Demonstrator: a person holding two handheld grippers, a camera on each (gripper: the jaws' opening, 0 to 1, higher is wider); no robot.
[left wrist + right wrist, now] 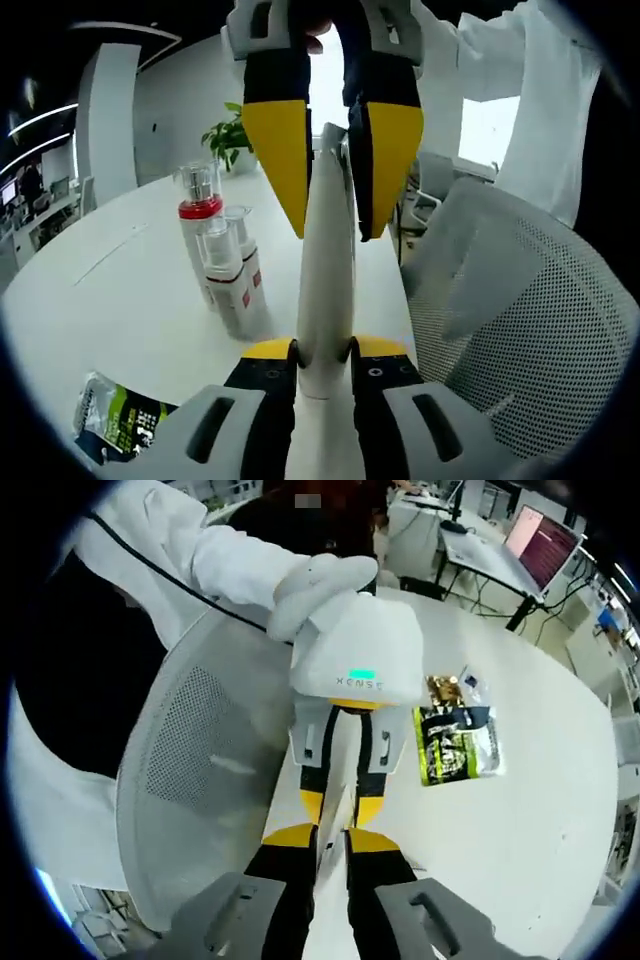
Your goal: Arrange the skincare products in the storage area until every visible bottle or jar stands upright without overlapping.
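Left gripper view
Left gripper [325, 362]: yellow-padded jaws pinch the lower end of a smooth white tube [327, 270].
Right gripper [331, 150]: reaches in from the top, its yellow pads clamped on the same tube's far end.
Bottles: a clear-capped bottle with a red collar [198, 215] stands upright on the table, touching a second clear-capped bottle [232, 272] in front of it; contents cannot be told.
Packet: a green-and-black sachet [117, 420] lies flat at the near left.
Surface: glossy white round table [120, 300].
Room: potted plant [228, 135], bright window, white mesh chair [520, 320].

Right gripper view
Right gripper [331, 842]: jaws closed on the tube's thin edge.
Left gripper [340, 780]: opposite, held by a white-gloved hand [325, 585].
Packet: sachet [455, 740] lies flat on the table [540, 810].
Room: desks, laptop [545, 535].
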